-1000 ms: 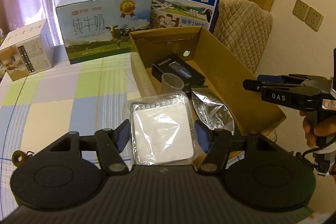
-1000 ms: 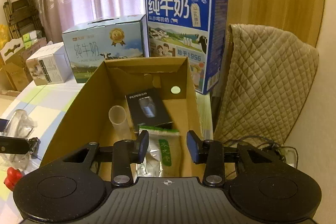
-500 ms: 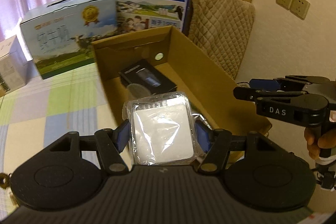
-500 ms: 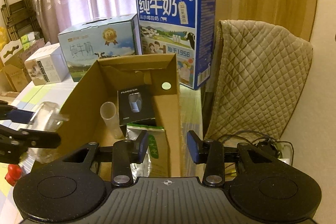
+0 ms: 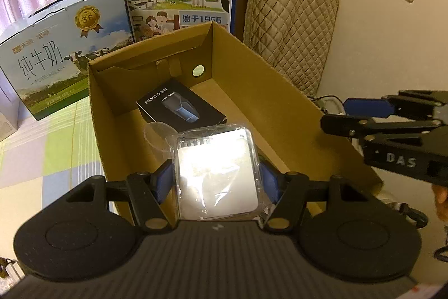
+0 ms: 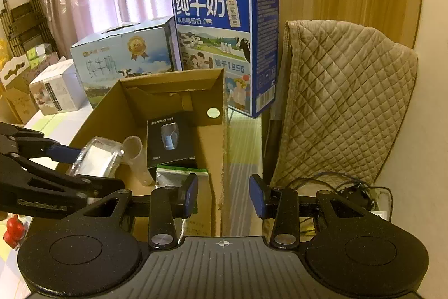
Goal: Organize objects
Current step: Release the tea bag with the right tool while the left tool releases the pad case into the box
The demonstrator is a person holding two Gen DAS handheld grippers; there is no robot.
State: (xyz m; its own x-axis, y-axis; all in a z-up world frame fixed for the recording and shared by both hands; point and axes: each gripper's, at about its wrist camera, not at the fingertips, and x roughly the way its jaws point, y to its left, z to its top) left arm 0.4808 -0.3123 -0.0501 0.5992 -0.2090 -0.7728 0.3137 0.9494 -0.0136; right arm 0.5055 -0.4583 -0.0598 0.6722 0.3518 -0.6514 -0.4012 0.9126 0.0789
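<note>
Left wrist view: checkered tablecloth, curtains behind. Left gripper clamps a plastic-wrapped white pack over the cardboard box; right gripper gapes empty beside the box.

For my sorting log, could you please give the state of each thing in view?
Left gripper: shut on wrapped white pack, over cardboard box.
Right gripper: open, empty.
Cardboard box: open.
Black razor box: closed, lying inside.
Plastic cup: tilted, inside.
Foil pouch: inside.

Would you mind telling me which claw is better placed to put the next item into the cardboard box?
Left: the left claw holds the clear-wrapped white square packet over the open brown cardboard box; the right claw is empty.
</note>
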